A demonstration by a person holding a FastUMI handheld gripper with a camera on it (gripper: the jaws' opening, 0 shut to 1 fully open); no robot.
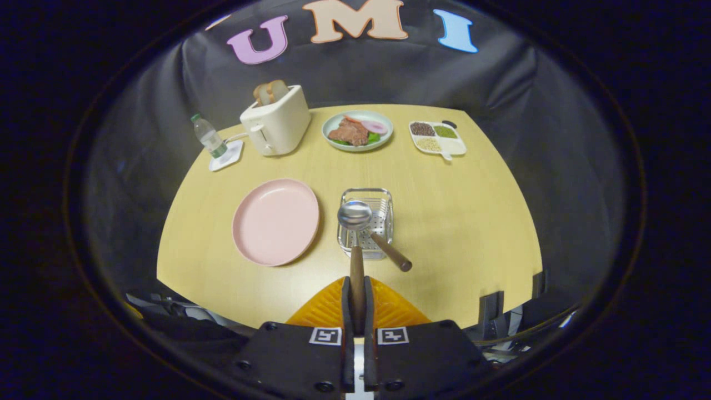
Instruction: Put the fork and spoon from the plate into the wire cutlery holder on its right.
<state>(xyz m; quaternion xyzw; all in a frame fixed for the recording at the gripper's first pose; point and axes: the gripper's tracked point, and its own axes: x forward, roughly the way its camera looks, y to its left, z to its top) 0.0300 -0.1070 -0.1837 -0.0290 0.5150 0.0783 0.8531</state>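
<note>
My gripper (357, 294) is shut on the wooden handle of a spoon (355, 215), which points straight ahead from the fingers. Its metal bowl hovers over the near left part of the wire cutlery holder (383, 197). Inside the holder leans another utensil with a wooden handle (392, 253), its end sticking out toward the near right; its head is hidden behind the spoon, so I cannot tell if it is the fork. The pink plate (276, 221) lies just left of the holder with nothing on it.
Along the back of the round wooden table (472, 233) stand a water bottle (208, 135) on a coaster, a toaster (276, 121) with bread, a plate of food (357, 131) and a divided dish (437, 138) of grains.
</note>
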